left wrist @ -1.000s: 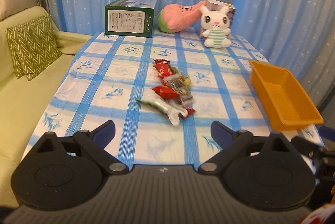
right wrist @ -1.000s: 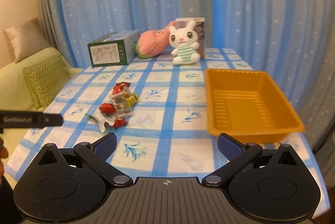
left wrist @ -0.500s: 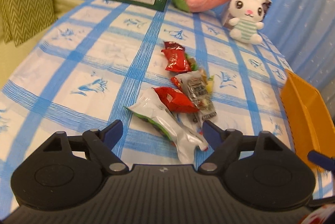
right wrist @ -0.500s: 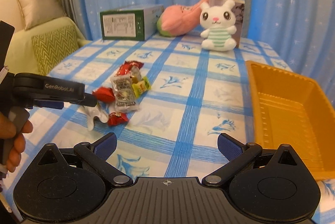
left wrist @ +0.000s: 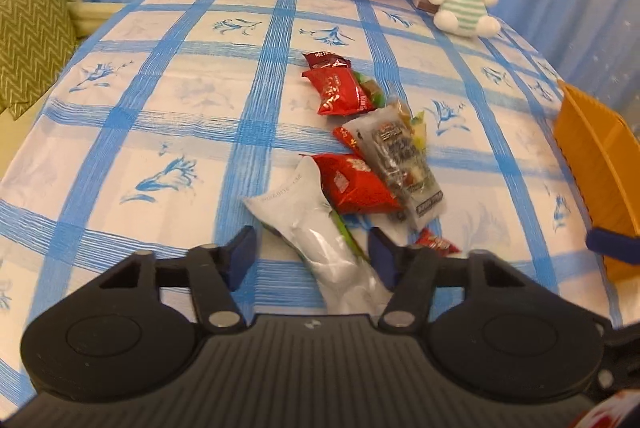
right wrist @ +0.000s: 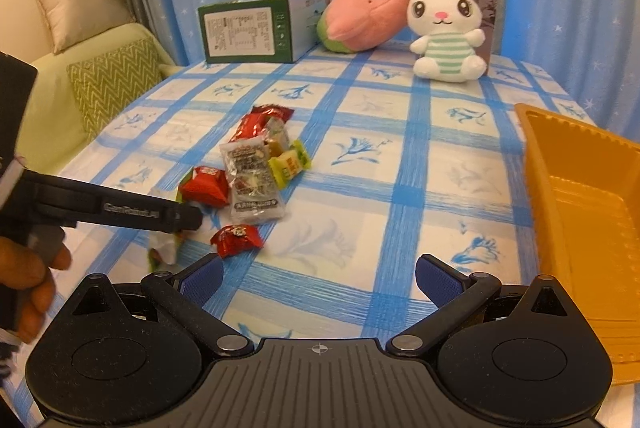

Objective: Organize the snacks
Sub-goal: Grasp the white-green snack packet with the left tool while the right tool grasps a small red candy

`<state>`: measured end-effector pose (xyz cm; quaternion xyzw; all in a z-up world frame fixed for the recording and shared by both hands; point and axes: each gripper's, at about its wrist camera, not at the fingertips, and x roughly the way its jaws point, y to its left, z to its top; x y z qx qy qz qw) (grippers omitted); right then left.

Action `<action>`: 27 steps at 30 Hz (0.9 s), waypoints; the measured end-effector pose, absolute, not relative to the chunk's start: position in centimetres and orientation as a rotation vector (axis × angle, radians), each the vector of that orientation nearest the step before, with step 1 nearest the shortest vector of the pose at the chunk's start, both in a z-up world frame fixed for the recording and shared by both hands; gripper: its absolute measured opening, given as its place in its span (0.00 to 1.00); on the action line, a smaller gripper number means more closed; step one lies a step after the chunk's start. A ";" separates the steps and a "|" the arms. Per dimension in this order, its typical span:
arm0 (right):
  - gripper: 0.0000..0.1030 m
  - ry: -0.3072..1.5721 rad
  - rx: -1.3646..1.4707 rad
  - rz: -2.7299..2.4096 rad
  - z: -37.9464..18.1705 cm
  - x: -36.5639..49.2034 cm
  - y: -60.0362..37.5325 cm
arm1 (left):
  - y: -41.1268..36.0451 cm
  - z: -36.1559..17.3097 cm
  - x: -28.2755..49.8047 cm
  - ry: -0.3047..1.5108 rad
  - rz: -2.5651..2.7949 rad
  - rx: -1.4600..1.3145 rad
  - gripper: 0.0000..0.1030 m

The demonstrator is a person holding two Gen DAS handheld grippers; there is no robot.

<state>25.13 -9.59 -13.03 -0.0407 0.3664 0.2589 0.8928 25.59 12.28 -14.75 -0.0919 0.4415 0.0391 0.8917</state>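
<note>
A pile of snacks lies mid-table: a long white-and-green packet (left wrist: 308,228), red packets (left wrist: 352,184), a clear packet (left wrist: 400,156) and a yellow-green candy (right wrist: 289,163). My left gripper (left wrist: 312,252) is low over the near end of the pile. Its jaws are closing with the white packet between them, and a gap still shows beside the left pad. From the right wrist view the left gripper (right wrist: 190,218) comes in from the side, held by a hand (right wrist: 28,268). My right gripper (right wrist: 318,276) stands open over bare cloth, right of a small red packet (right wrist: 238,238).
An orange tray (right wrist: 576,212) sits at the table's right edge. At the back stand a green box (right wrist: 256,28), a pink plush (right wrist: 360,20) and a white rabbit plush (right wrist: 444,28) against a small box. A sofa with cushions (right wrist: 112,80) is on the left.
Both grippers dropped and came closer to the snack pile. The left gripper's jaws narrowed from wide to either side of the white packet. The right stayed wide.
</note>
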 end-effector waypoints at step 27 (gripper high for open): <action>0.23 0.766 -0.209 0.674 -16.1 26.8 -2.1 | 15.6 -14.4 23.6 0.917 0.044 -0.116 0.25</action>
